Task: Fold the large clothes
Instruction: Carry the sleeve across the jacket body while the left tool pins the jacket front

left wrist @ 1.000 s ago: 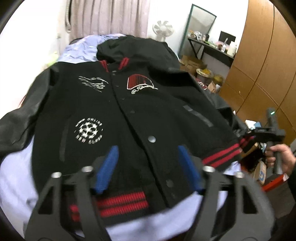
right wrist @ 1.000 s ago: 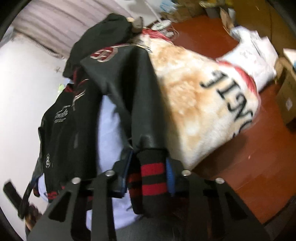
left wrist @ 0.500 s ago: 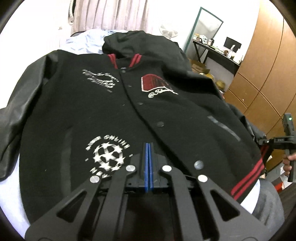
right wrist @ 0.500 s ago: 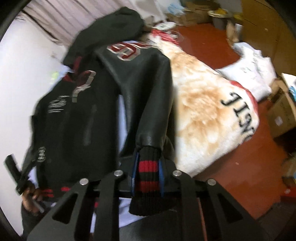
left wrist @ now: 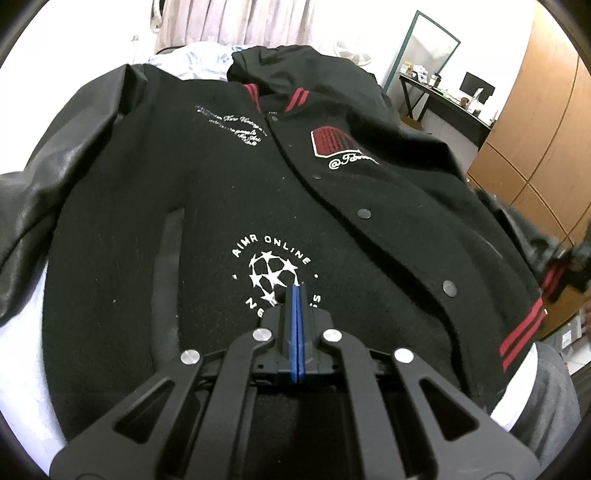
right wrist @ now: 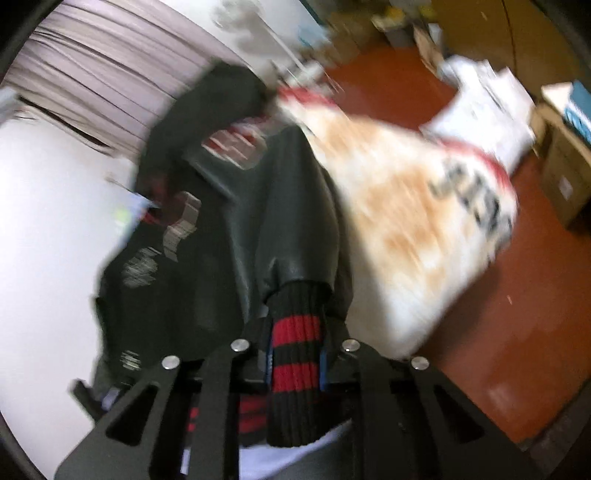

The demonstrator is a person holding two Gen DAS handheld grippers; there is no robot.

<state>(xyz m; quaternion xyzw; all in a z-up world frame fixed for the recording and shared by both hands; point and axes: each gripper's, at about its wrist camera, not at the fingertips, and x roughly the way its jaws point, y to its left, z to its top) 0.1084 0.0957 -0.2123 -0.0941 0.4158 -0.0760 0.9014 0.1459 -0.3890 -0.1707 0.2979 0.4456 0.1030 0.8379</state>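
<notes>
The left gripper (left wrist: 297,291), open a second ago, now hovers over the jacket (left wrist: 229,206), closed and empty. The right gripper (right wrist: 295,354), its jaws just tightened, clamps the striped cuff (right wrist: 295,354), lifted higher.

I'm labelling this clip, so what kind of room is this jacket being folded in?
Most likely a bedroom: the black varsity jacket lies on a pale bedsheet, with a pink curtain, a leaning mirror and brown wooden wardrobe doors behind.

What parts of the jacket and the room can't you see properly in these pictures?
- Left wrist view: the left claw covers the lower words of the star logo on the jacket.
- Right wrist view: motion blur smears the letters on the fluffy blanket.
- Desk items: too small.
</notes>
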